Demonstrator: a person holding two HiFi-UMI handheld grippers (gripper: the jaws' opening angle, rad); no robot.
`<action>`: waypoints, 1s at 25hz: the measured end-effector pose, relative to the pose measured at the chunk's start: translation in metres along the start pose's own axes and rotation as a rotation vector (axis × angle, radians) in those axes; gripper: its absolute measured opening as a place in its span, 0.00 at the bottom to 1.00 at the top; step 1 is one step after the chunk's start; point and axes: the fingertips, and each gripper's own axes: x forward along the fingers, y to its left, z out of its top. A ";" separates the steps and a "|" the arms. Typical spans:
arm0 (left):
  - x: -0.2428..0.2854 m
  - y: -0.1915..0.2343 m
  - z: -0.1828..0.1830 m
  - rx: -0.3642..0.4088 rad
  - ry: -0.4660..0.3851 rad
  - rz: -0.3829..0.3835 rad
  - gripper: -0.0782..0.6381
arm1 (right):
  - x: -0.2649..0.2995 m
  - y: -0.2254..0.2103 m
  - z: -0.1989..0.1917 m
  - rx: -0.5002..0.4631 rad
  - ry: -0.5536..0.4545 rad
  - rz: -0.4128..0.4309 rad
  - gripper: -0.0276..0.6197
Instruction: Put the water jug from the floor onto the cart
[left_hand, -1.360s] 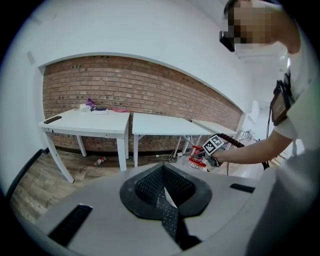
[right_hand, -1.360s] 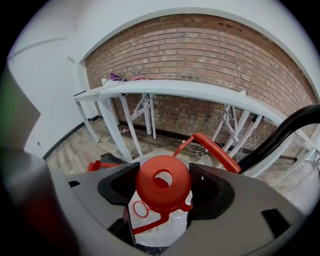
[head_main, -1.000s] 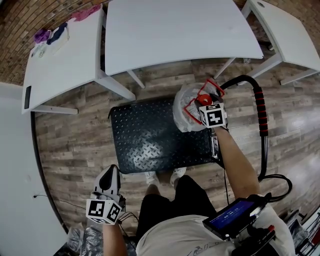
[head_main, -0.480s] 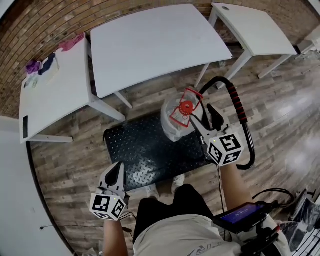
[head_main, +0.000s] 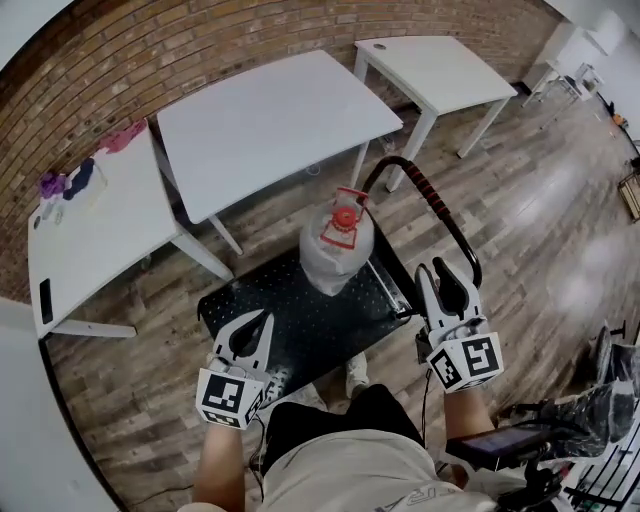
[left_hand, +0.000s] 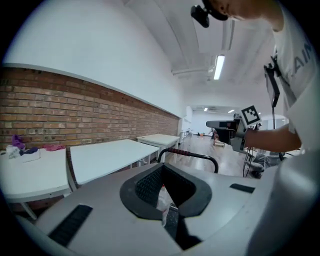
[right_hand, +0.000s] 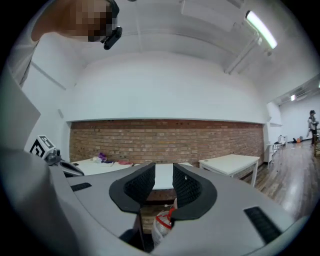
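The water jug (head_main: 336, 252), clear with a red cap and red handle, stands upright on the black cart deck (head_main: 290, 322) near its handle end. My right gripper (head_main: 440, 272) hovers to the right of the cart, apart from the jug. Its jaws have just been closing, with nothing between them and a gap left, through which the right gripper view shows a white table. My right gripper (right_hand: 164, 181) has the jug (right_hand: 162, 225) low below it. My left gripper (head_main: 260, 322) hangs over the deck's near edge, its fingertips together and empty. In the left gripper view, my left gripper (left_hand: 162, 169) has a sliver of the jug (left_hand: 162, 199) behind it.
The cart's black push bar with its red grip (head_main: 438, 212) arches up beside the jug. White tables (head_main: 268, 122) (head_main: 438, 66) (head_main: 85, 245) stand beyond the cart along a brick wall. The person's shoes (head_main: 355, 375) are at the deck's near edge. A tablet (head_main: 492, 446) hangs at the waist.
My right gripper has come away from the jug's red handle and pulled back to the right, jaws now narrower. The left gripper has risen toward the cart. The jug stays on the deck.
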 end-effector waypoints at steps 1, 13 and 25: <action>-0.001 -0.003 0.002 0.008 -0.005 -0.021 0.11 | -0.013 0.001 0.005 0.000 -0.012 -0.028 0.21; -0.019 -0.060 0.020 -0.017 -0.062 -0.125 0.11 | -0.134 -0.015 0.000 0.099 0.041 -0.187 0.05; -0.086 -0.203 0.019 0.118 -0.058 -0.136 0.11 | -0.278 -0.015 0.024 0.027 0.008 -0.141 0.05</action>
